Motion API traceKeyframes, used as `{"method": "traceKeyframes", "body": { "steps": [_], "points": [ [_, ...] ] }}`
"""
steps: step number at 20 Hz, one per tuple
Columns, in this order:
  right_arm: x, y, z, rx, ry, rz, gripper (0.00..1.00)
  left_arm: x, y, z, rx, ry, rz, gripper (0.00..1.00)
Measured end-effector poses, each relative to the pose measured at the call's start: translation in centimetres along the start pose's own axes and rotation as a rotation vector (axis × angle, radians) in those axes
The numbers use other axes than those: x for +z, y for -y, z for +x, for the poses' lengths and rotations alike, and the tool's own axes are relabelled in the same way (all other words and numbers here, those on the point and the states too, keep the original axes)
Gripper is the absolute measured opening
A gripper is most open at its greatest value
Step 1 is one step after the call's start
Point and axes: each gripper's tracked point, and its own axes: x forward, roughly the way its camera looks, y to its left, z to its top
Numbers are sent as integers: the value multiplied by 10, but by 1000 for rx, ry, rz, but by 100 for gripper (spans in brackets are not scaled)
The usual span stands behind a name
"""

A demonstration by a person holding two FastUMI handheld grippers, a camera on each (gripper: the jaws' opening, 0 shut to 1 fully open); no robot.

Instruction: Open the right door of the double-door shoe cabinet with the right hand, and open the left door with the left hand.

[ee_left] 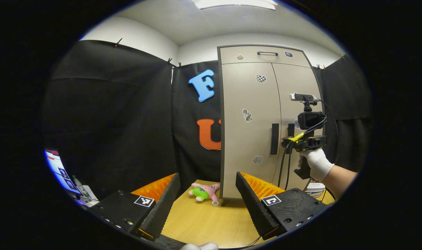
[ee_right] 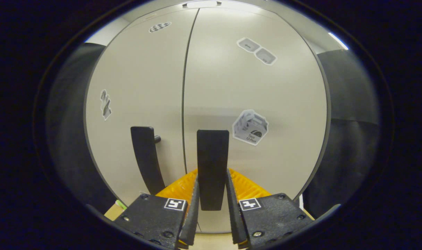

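The shoe cabinet (ee_left: 251, 121) is standing upright at the far edge of a light wooden table (ee_left: 204, 222), against the black cloth wall. It is a tall, smooth, matte beige unit with two flat doors below a top compartment that carries one slim horizontal handle (ee_left: 267, 53). Each door is bearing one flat, black, vertical bar handle beside the centre seam, two in all: the left door handle (ee_right: 146, 158) and the right door handle (ee_right: 212, 166). Both doors are sitting flush. Several small stickers are dotting the door faces.

The right gripper (ee_right: 212, 208) is closing narrowly around the right door handle, both ribbed fingers pressing its sides. In the left gripper view, a white-gloved hand (ee_left: 315, 163) is holding this gripper level against the cabinet front, forearm extending from the right.

The left gripper (ee_left: 207, 205) is hanging wide, holding nothing, well back from the cabinet and pointing at the left door (ee_left: 249, 104). Its two fingers are wedge-shaped with ridged inner faces.

One small pink and green plush toy (ee_left: 204, 192) is lying on the table just left of the cabinet base.
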Motion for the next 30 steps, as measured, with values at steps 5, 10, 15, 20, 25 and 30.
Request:
{"method": "traceKeyframes", "body": {
  "steps": [5,10,15,20,25,30],
  "points": [
    [-1,0,-2,31,-9,2,30,0,4,-6,-27,5,-1,96],
    [-2,2,-19,81,-8,-41,24,5,-3,-8,-33,21,17,96],
    [-9,11,-48,101,-9,-52,22,5,-1,-26,-55,33,7,96],
    [-15,27,-79,111,-1,-45,21,6,9,-35,-99,39,1,96],
    [-20,42,-103,107,-7,-8,20,7,14,-36,-142,47,13,96],
    [-24,62,-126,89,-7,-15,19,9,20,-45,-173,55,10,96]
  ]
}}
